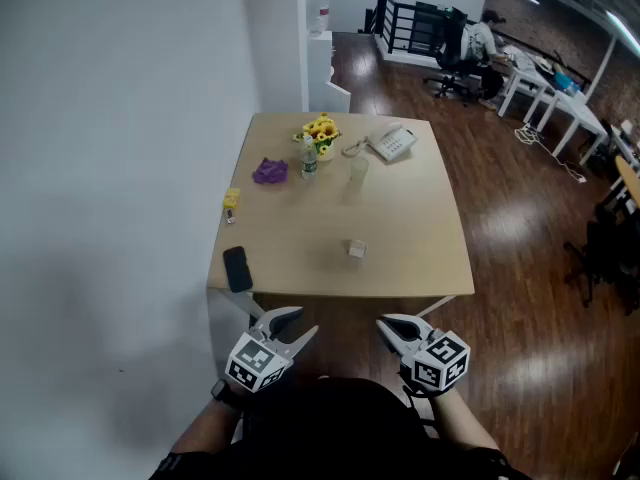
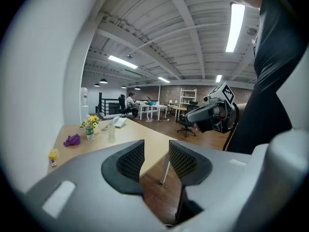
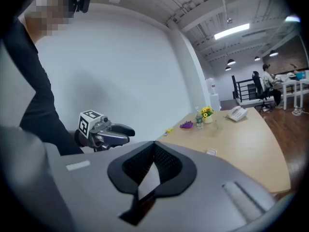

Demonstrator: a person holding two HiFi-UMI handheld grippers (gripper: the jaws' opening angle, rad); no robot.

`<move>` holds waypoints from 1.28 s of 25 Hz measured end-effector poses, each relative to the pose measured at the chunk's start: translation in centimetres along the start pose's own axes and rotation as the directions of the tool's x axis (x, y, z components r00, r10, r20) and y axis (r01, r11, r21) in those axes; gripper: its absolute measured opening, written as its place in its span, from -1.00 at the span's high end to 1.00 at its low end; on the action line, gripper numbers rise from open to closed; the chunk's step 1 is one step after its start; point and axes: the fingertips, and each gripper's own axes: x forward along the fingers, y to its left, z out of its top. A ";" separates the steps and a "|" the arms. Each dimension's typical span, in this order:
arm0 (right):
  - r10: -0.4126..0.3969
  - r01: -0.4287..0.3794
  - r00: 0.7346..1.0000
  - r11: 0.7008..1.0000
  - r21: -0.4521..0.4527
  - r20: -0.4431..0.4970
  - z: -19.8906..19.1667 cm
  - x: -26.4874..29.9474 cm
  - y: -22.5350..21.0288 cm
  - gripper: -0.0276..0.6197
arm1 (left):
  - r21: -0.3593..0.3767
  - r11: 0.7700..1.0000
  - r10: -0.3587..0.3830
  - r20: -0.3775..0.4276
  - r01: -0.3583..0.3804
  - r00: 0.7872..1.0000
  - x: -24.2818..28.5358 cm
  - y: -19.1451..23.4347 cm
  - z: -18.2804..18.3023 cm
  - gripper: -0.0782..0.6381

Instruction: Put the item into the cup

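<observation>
The item, a small pale cube (image 1: pixel 356 249), lies on the wooden table (image 1: pixel 420 258) near its front middle. It also shows in the right gripper view as the cube (image 3: pixel 211 152). A clear cup (image 1: pixel 358 172) stands upright farther back, apart from the cube. Both grippers hang in the air short of the table's front edge, close to the person's body. My left gripper (image 1: pixel 295 325) is open and empty, with a plain gap between its jaws (image 2: pixel 155 149). My right gripper (image 1: pixel 388 325) is shut with nothing in it, its tips meeting (image 3: pixel 154 146).
On the table's left side are a black phone (image 1: pixel 237 268), a yellow object (image 1: pixel 231 199) and a purple cloth (image 1: pixel 270 171). At the back stand a small bottle (image 1: pixel 309 158), yellow flowers (image 1: pixel 321 130) and a desk telephone (image 1: pixel 390 144). A white wall (image 1: pixel 120 168) runs along the left.
</observation>
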 end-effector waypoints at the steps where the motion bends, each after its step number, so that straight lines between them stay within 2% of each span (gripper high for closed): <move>1: -0.005 0.005 1.000 1.000 -0.004 0.000 0.0 0.3 -0.3 0.89 | 0.002 1.000 0.000 0.002 0.000 1.000 0.1 0.3 0.0 0.35; 13: -0.064 0.061 0.996 0.997 -0.055 -0.055 0.0 2.7 -4.3 0.85 | 0.010 1.000 0.002 0.018 -0.002 1.000 1.0 2.2 0.1 0.35; 17: -0.083 0.078 0.993 0.995 -0.067 -0.079 0.2 4.2 -7.1 0.80 | 0.000 1.000 0.009 0.013 -0.009 1.000 2.2 3.3 0.0 0.35; 22: -0.103 0.086 0.987 0.987 -0.135 -0.122 1.0 6.9 -11.9 0.76 | -0.010 1.000 0.017 -0.007 -0.017 1.000 4.9 5.0 0.4 0.34; 27: -0.085 0.038 0.974 0.975 -0.220 -0.212 0.8 11.2 -17.6 0.72 | -0.034 0.999 0.041 -0.029 -0.042 0.999 8.9 8.0 1.0 0.34; 32: -0.038 -0.054 0.942 0.964 -0.262 -0.334 -1.0 16.0 -22.8 0.65 | -0.068 0.995 0.067 -0.074 -0.072 0.995 13.5 11.1 1.6 0.32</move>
